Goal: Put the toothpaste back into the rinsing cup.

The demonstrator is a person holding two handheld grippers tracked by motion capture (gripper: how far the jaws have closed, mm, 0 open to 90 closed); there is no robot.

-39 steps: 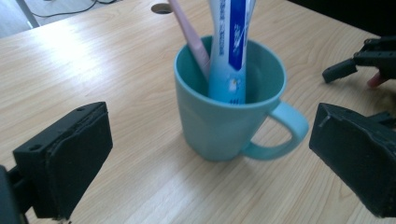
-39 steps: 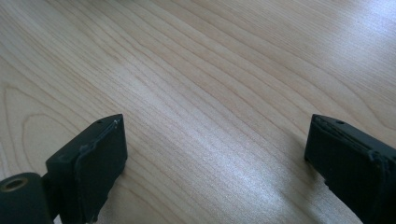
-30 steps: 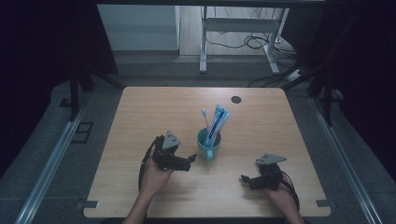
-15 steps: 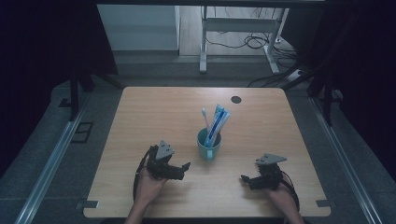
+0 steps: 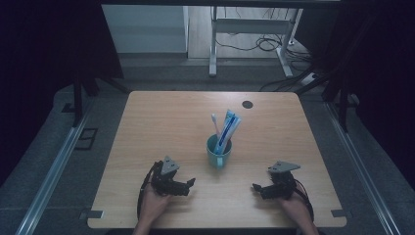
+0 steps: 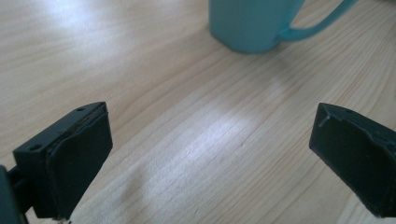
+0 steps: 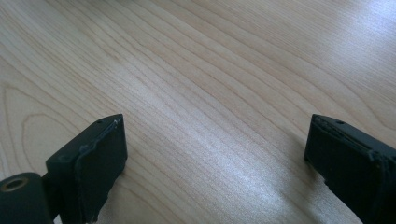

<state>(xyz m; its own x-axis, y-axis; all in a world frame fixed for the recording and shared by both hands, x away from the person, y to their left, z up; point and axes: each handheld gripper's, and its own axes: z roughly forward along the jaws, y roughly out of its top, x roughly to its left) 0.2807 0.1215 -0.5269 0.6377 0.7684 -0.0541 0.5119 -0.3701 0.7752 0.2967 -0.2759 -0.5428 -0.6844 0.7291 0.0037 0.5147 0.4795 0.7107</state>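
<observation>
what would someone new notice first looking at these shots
The teal mug stands alone near the middle of the wooden table, with a toothbrush and a blue and white toothpaste tube sticking up out of it. Nearer the table's front edge, the left gripper and right gripper rest low on either side of the mug, both with fingers spread open and empty.

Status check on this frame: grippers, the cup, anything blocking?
Left gripper open, empty. Right gripper open, empty, low over the table. Teal cup upright between them, toothbrush and tube inside. Nothing blocking.
</observation>
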